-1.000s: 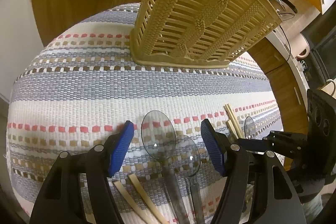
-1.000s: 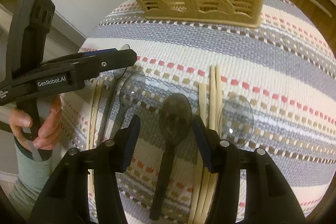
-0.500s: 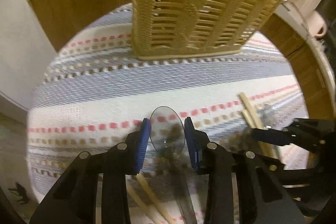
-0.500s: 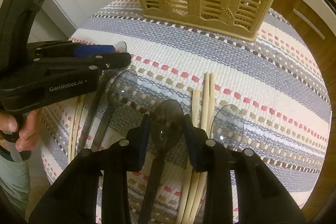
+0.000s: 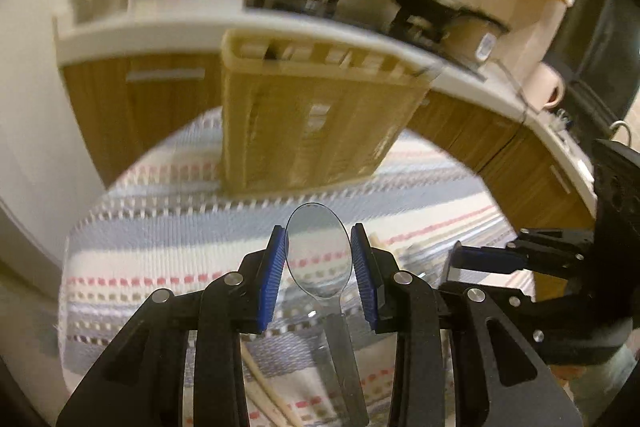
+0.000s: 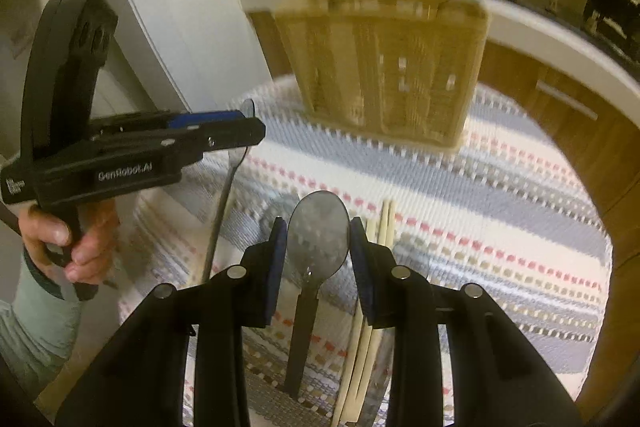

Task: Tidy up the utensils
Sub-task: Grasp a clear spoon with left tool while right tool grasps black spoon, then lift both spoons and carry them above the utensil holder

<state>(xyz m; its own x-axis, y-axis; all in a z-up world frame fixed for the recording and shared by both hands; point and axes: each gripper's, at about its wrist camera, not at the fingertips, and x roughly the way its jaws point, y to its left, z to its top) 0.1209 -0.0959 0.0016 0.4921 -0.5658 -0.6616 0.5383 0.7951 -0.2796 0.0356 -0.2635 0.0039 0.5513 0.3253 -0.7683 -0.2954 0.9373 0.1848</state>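
Note:
My left gripper [image 5: 319,259] is shut on a clear plastic spoon [image 5: 318,251], its blue pads pressing the bowl's sides, and holds it lifted above the striped cloth [image 5: 168,259]. My right gripper [image 6: 319,251] is shut on a dark smoky plastic spoon [image 6: 319,235], also raised off the cloth, handle hanging toward me. Straight ahead in both views stands the tan slatted utensil basket [image 5: 316,123] [image 6: 384,71]. In the right wrist view the left gripper [image 6: 240,119] shows at the left, a hand [image 6: 68,239] around its grip, with the clear spoon's handle dangling below it.
Wooden chopsticks [image 6: 380,267] lie on the cloth beside the right gripper, and more chopsticks [image 5: 272,395] lie under the left one. Wooden cabinets [image 5: 152,107] and a white counter with a stove and pans [image 5: 416,11] stand behind the table.
Both grippers closed on their spoons, then rose off the cloth with them. The basket's top rim now shows, and the views are blurred by the lift.

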